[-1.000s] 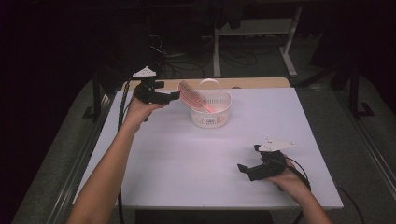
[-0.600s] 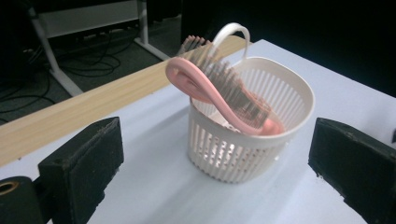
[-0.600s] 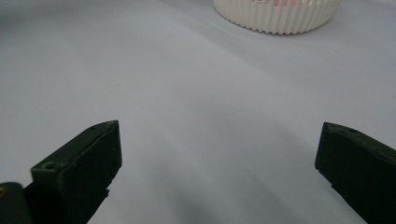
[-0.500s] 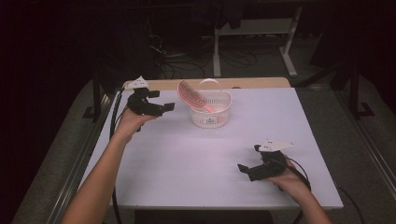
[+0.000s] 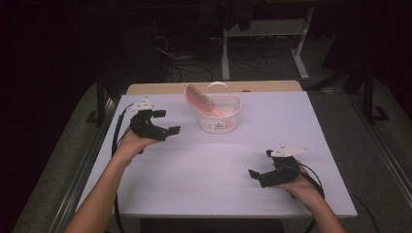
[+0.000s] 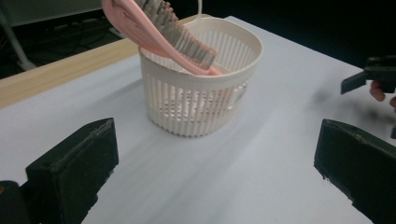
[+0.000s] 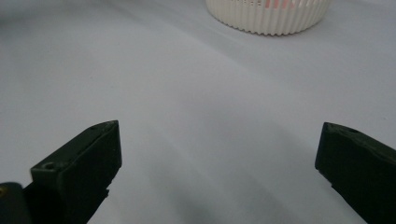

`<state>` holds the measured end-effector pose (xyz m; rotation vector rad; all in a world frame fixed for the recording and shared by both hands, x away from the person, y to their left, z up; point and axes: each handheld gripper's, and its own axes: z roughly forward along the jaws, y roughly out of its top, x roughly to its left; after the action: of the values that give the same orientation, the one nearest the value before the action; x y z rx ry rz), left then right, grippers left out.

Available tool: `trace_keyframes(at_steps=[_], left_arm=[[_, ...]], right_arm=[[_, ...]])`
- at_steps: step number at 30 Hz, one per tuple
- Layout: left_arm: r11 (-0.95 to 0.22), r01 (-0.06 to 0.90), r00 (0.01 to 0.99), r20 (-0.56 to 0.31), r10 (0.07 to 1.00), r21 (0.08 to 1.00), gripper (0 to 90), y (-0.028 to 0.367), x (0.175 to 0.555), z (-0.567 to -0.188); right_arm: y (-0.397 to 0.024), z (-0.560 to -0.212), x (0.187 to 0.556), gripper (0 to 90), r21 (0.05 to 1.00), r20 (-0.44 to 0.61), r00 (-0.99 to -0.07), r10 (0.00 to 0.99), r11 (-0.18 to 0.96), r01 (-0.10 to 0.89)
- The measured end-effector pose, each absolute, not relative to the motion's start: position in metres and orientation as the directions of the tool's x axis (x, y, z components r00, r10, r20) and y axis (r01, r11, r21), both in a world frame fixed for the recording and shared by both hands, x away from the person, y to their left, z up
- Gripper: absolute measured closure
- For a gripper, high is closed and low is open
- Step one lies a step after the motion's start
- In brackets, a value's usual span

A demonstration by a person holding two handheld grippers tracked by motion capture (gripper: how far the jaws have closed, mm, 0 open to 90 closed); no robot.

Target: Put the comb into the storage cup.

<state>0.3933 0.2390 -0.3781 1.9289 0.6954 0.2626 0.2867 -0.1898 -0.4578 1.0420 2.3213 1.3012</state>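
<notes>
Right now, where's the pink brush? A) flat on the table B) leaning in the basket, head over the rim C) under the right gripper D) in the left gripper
B: the brush leans in the basket, head past the rim; the left gripper is open and holds nothing.

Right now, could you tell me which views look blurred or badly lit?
High view: table lit, surroundings dark. Left gripper view: basket and hairbrush fairly sharp, streaky blur on the tabletop before its tongs. Right gripper view: soft throughout, basket rim overexposed.
</notes>
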Motion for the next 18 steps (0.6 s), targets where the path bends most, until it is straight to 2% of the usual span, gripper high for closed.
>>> trace_keyframes(at_steps=[18], left_arm=[[-0.312, 0.337, 0.820, -0.113, 0.561, 0.888, 0.2, 0.249, 0.354, -0.401]], right_arm=[[-0.190, -0.458, 0.286, 0.0, 0.830, 0.097, -0.700, 0.708, 0.331, 0.450]])
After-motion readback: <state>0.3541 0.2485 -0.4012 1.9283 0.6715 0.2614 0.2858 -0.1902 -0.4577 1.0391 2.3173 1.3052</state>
